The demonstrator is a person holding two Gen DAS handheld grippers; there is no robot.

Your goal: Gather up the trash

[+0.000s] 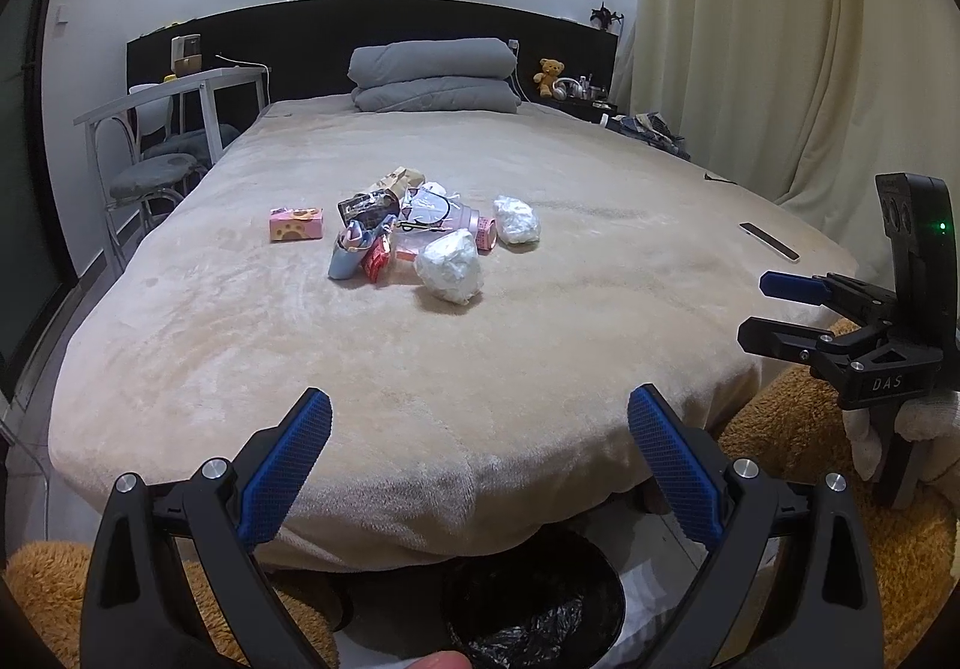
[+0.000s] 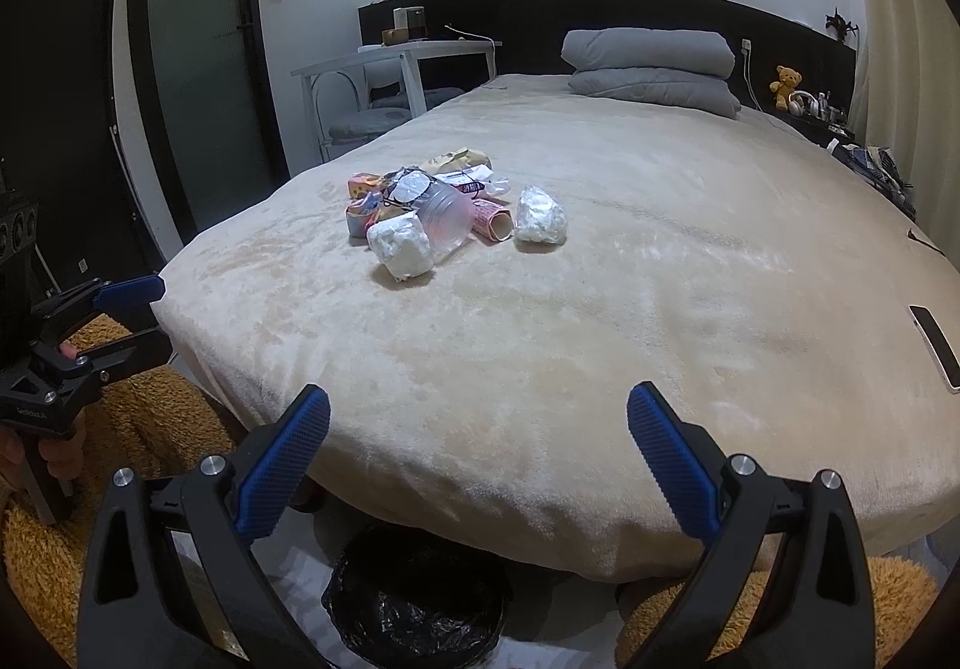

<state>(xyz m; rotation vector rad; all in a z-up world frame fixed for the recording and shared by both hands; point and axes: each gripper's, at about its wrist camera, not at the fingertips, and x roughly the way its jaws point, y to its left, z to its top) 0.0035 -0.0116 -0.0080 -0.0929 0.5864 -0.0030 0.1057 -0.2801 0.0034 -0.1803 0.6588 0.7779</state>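
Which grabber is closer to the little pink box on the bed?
Left, I think. The pink box lies at the trash pile's left edge, so the left gripper is somewhat closer. The right gripper is further right, with the pile between them. Both hover open past the foot of the bed.

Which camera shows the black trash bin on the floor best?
The right wrist view shows the trash bin best: nearly its whole round mouth and black liner appear between the open fingers, at the foot of the bed. The left wrist view shows the bin too, but lower in the frame and partly cut off.
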